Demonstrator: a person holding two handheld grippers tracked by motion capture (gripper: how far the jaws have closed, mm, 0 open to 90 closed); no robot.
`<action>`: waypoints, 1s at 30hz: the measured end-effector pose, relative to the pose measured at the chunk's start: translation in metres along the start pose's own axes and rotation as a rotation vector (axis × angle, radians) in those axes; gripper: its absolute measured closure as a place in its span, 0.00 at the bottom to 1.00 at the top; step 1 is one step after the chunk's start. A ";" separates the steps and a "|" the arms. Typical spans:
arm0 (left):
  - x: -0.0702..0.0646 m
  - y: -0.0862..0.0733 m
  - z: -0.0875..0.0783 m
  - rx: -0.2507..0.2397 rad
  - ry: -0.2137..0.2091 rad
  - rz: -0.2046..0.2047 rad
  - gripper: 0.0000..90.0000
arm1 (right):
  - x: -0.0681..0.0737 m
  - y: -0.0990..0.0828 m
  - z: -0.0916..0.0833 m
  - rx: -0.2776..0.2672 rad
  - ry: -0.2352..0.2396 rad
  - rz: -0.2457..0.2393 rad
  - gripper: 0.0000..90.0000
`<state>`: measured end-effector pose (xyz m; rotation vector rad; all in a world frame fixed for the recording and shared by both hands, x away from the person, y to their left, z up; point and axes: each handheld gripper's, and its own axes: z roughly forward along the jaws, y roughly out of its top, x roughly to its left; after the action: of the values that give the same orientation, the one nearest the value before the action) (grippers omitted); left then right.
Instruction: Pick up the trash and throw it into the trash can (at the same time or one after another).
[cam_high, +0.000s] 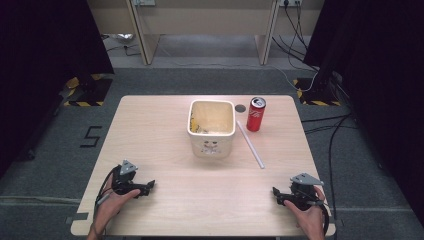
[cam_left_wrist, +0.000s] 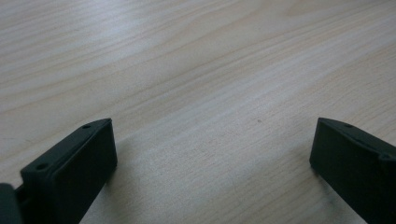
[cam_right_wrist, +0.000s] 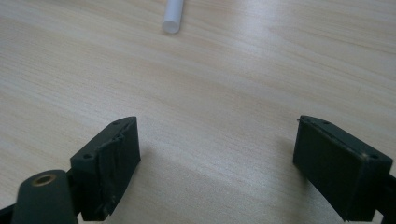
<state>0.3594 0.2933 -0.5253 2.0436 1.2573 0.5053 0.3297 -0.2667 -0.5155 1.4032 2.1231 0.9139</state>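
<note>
Left gripper and right gripper rest on the table, jaws wide and empty; the white tube, possibly a straw, lies beside the bin.

Bin: cream, square, open-topped. Yellowish scraps lie against its inner walls, too small to identify. The dark marks on the front wall are illegible. The far outer wall is hidden by the bin itself.

Can, just right of the bin: red, with white lettering too small to read.

Tube, right of the bin: in the right gripper view, only its open end appears; the rest is cut off by the top edge.

Dark round spot, between bin and can: whether a hole or a disc cannot be told.

Person: forearms cut off by the bottom edge, in front of the bin.
</note>
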 end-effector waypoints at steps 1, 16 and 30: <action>0.000 0.000 0.000 0.000 0.000 0.000 0.00 | 0.000 0.000 0.000 0.000 0.000 0.000 0.17; 0.000 0.000 0.000 0.000 0.000 0.000 0.00 | 0.001 0.010 -0.012 -0.051 0.013 0.012 0.20; 0.000 0.000 0.000 0.000 0.000 0.000 0.00 | 0.015 0.045 -0.019 -0.073 0.003 -0.059 0.22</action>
<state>0.3594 0.2933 -0.5253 2.0439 1.2572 0.5053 0.3393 -0.2461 -0.4700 1.2972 2.1003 0.9614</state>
